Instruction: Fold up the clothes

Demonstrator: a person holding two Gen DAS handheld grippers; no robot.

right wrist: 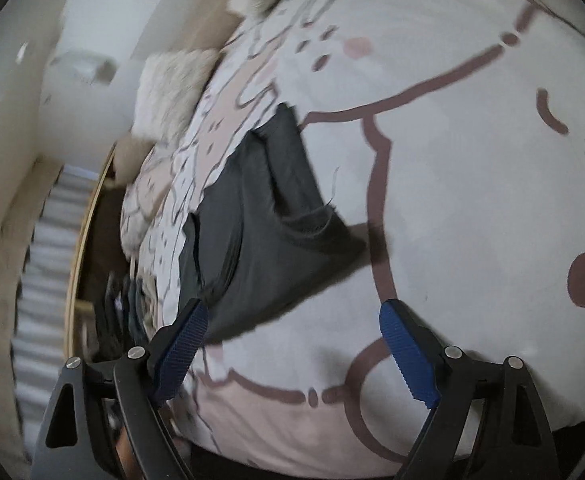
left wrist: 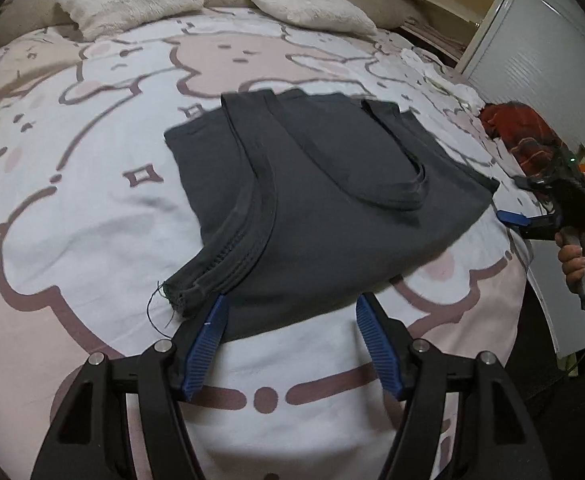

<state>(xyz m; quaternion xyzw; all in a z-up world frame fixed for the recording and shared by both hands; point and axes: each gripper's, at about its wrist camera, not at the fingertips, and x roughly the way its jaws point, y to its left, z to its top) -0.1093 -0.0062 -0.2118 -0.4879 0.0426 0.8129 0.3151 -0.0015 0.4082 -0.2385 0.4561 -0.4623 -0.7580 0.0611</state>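
Dark grey tank top (left wrist: 324,200) folded on bedspread (left wrist: 92,208), right view blurred

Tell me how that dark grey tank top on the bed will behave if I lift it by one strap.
The dark grey tank top likely droops limply: it lies flat, creased. Its frayed strap end may stretch.

The left tool (left wrist: 290,306) points forward with its blue-padded fingers (left wrist: 206,344) spread wide and nothing between them, while the right tool (right wrist: 292,312), likewise spread and holding nothing, is gripped by its handle in the person's right hand (left wrist: 572,258) off to the right side.
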